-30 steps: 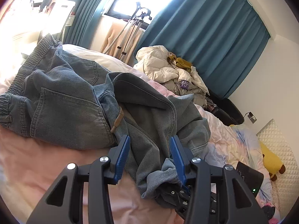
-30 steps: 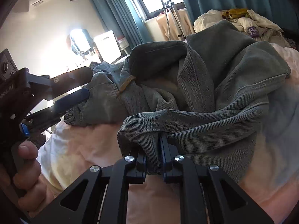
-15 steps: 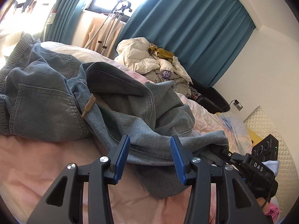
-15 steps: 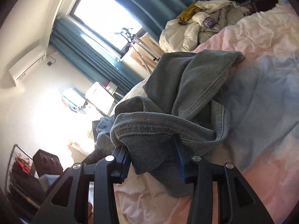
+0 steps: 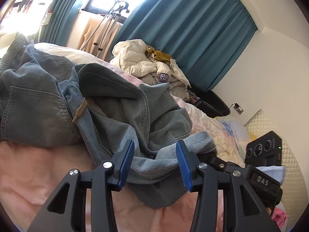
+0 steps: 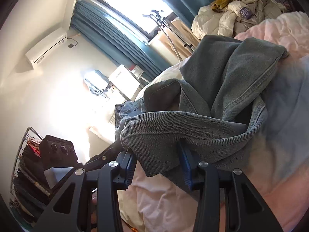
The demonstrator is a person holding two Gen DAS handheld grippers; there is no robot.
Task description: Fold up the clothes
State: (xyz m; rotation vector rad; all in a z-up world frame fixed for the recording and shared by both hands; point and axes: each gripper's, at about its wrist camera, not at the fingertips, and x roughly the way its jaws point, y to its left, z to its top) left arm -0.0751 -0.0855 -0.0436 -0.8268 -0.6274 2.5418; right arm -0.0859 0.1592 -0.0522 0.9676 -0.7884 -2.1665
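Grey-blue jeans [image 5: 115,106] lie crumpled on the pink bed sheet [image 5: 38,174], waistband at the far left and one leg bunched toward me. My left gripper [image 5: 154,162] is open just above the sheet, with the leg's folded hem [image 5: 199,143] behind its blue pads and nothing pinched. In the right wrist view the same jeans [image 6: 222,96] drape over my right gripper [image 6: 158,164]. Its jaws stand wide apart with a thick fold of denim hanging between them. The right gripper's body [image 5: 264,181] sits close at the left gripper's right side.
A heap of cream and mustard clothes [image 5: 146,63] lies at the bed's far side before teal curtains [image 5: 193,29]. A tripod stand [image 5: 108,29] is by the window. A quilted headboard [image 5: 270,127] is at right. A clothes rack [image 6: 25,164] stands beside the bed.
The right gripper, shut on the jeans hem a second ago, has opened wide and rolled sideways. The leg hem has been drawn across in front of the left gripper, which stayed open.
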